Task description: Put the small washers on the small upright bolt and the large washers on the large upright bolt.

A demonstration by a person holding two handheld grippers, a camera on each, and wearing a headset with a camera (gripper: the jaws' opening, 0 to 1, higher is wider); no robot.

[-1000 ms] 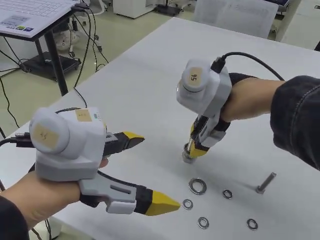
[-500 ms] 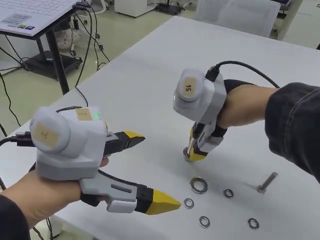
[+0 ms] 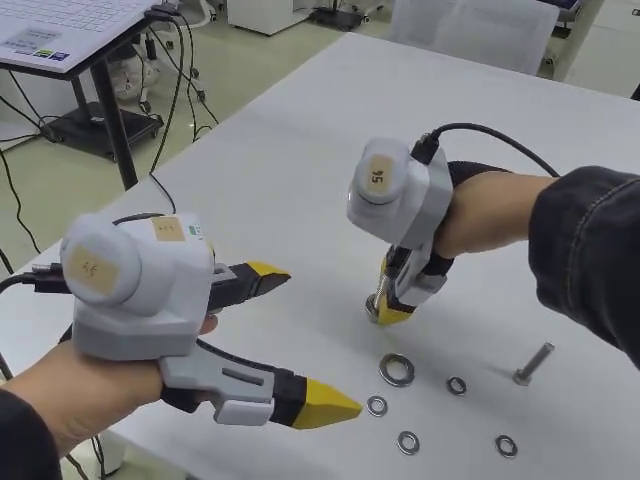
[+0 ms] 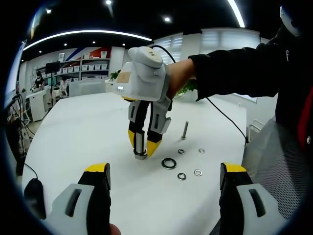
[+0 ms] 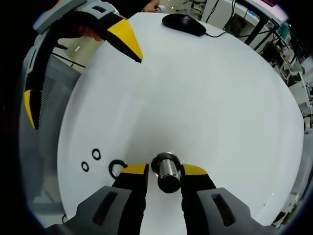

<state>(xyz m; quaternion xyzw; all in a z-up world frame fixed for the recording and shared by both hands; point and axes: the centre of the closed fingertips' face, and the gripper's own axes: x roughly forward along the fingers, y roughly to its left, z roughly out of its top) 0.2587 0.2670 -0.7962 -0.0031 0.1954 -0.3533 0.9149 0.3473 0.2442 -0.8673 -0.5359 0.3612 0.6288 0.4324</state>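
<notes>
My right gripper point(image 3: 384, 306) points straight down and is shut on the large bolt point(image 5: 167, 172), which stands on its head on the white table point(image 3: 300, 170); the left gripper view shows this bolt point(image 4: 141, 148) between the yellow fingers. A large washer point(image 3: 397, 370) lies flat just in front of it. Several small washers lie around it, such as one point(image 3: 377, 405) and another point(image 3: 457, 385). The small bolt point(image 3: 533, 364) stands upright further right. My left gripper point(image 3: 300, 340) hovers open at the lower left, a hand's width from the washers, holding nothing.
A black mouse point(image 5: 183, 23) lies on the far part of the table. A side desk point(image 3: 60, 40) with a keyboard and hanging cables stands off the table's left edge. Bare tabletop stretches behind the right gripper.
The right gripper's body has leaned slightly to the left while the large bolt stays on the same spot. The left gripper and the washers have not moved.
</notes>
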